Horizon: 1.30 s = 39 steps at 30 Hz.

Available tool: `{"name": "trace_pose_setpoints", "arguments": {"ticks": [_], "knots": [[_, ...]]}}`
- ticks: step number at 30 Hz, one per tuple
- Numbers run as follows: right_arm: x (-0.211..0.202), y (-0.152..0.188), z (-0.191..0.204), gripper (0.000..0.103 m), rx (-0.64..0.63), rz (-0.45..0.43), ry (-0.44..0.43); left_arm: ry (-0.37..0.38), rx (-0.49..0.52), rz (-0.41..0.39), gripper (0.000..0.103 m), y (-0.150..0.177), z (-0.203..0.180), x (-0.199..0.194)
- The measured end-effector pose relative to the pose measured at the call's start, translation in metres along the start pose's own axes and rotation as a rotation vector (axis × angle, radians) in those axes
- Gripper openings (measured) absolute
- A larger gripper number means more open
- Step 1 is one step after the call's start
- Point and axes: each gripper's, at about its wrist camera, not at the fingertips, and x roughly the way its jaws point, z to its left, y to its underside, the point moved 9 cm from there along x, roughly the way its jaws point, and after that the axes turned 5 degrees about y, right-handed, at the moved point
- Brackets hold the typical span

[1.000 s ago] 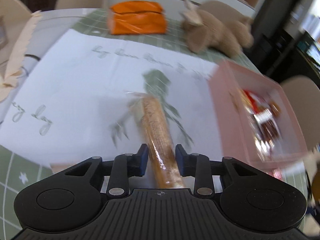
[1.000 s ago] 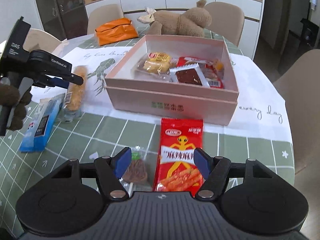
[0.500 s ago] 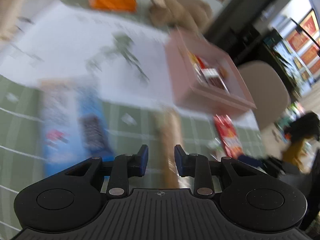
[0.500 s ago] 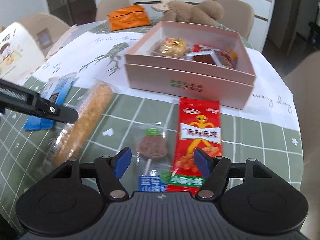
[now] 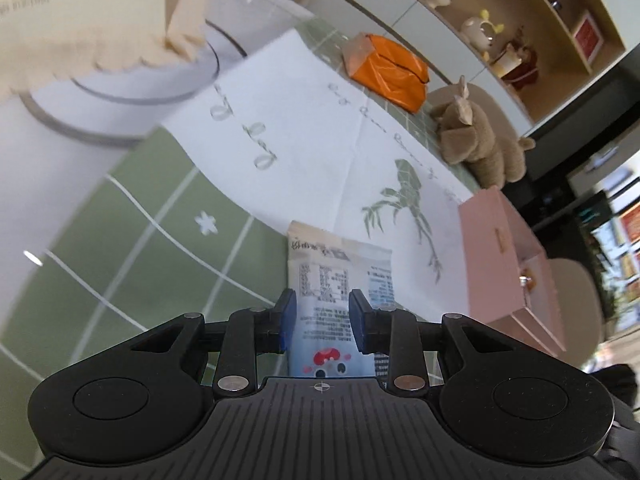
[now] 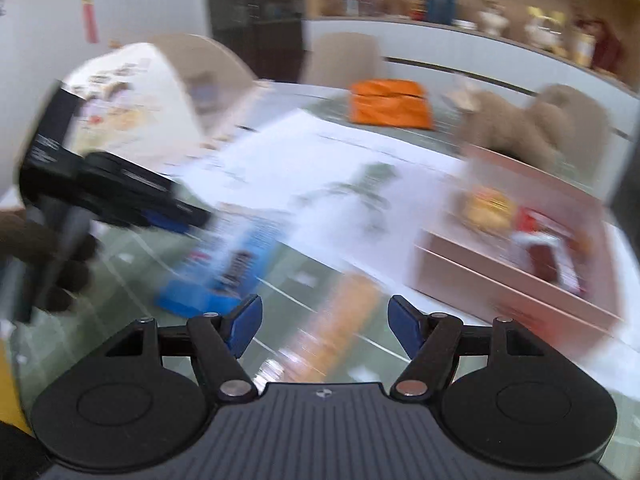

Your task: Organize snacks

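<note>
Partly done: some snacks already in the pink box [image 6: 516,276] at 3 o'clock. Left on the table: blue packet [image 5: 338,280] and long biscuit stick [image 6: 344,320]. Left gripper [image 5: 322,314] straddling the packet, jaws narrow, seemingly not yet clamped. Right gripper [image 6: 322,326] spread wide over the blurred stick.

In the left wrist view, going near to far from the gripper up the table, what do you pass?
left gripper → blue snack packet lying between its fingers → white cloth with leaf print → orange bag
</note>
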Motion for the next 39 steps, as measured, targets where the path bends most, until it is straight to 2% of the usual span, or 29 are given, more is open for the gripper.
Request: {"name": "trace_pose_setpoints", "arguments": {"ticks": [1,3,4,6,8,12,15,17,21,25,26,27,28,29,31,32,35,39], "knots": [[0.014,-0.003,0.009,0.068,-0.016,0.011,0.001,0.015,-0.004,0.01,0.032,0.003,0.002,0.001],[0.038,-0.004,0.02,0.041,-0.044,0.052,0.011,0.061,-0.008,0.026,0.031,0.005,0.001,0.005],[0.049,-0.003,0.024,0.037,-0.06,0.076,0.007,0.085,-0.01,0.043,0.031,0.007,-0.002,0.008],[0.064,0.003,0.029,0.037,-0.08,0.103,0.024,0.12,0.005,0.093,0.036,0.014,-0.011,0.012],[0.064,0.009,0.023,0.037,-0.047,0.112,0.026,0.151,0.052,0.134,0.038,0.022,-0.026,0.012],[0.041,0.013,0.003,0.037,0.018,0.106,0.013,0.312,0.092,0.205,0.037,0.037,-0.069,0.007],[0.019,0.02,-0.011,0.037,0.04,0.089,0.025,0.364,0.159,0.242,0.038,0.046,-0.102,0.009],[0.007,0.027,-0.021,0.037,0.051,0.085,0.044,0.338,0.204,0.259,0.038,0.053,-0.117,0.017],[-0.008,0.043,-0.037,0.037,0.091,0.093,0.078,0.194,0.326,0.235,0.037,0.058,-0.131,0.037],[-0.024,0.054,-0.051,0.039,0.127,0.094,0.118,0.144,0.367,0.214,0.036,0.058,-0.139,0.034],[-0.029,0.056,-0.056,0.046,0.14,0.091,0.129,0.115,0.388,0.19,0.036,0.056,-0.141,0.03],[-0.033,0.058,-0.06,0.058,0.154,0.087,0.141,0.072,0.411,0.153,0.036,0.05,-0.142,0.025],[-0.039,0.06,-0.066,0.062,0.169,0.08,0.158,0.025,0.432,0.109,0.036,0.043,-0.141,0.018],[-0.043,0.062,-0.072,0.067,0.183,0.072,0.181,-0.012,0.45,0.068,0.036,0.036,-0.14,0.01],[-0.049,0.067,-0.086,0.067,0.209,0.069,0.224,-0.032,0.475,0.01,0.036,0.026,-0.146,-0.003],[-0.05,0.069,-0.094,0.067,0.225,0.07,0.244,-0.007,0.484,0.012,0.036,0.025,-0.152,-0.005],[-0.05,0.081,-0.119,0.067,0.292,0.093,0.301,0.06,0.529,0.129,0.037,0.046,-0.17,0.009],[-0.055,0.092,-0.14,0.067,0.365,0.102,0.335,0.045,0.628,0.246,0.037,0.087,-0.183,0.041]]}}
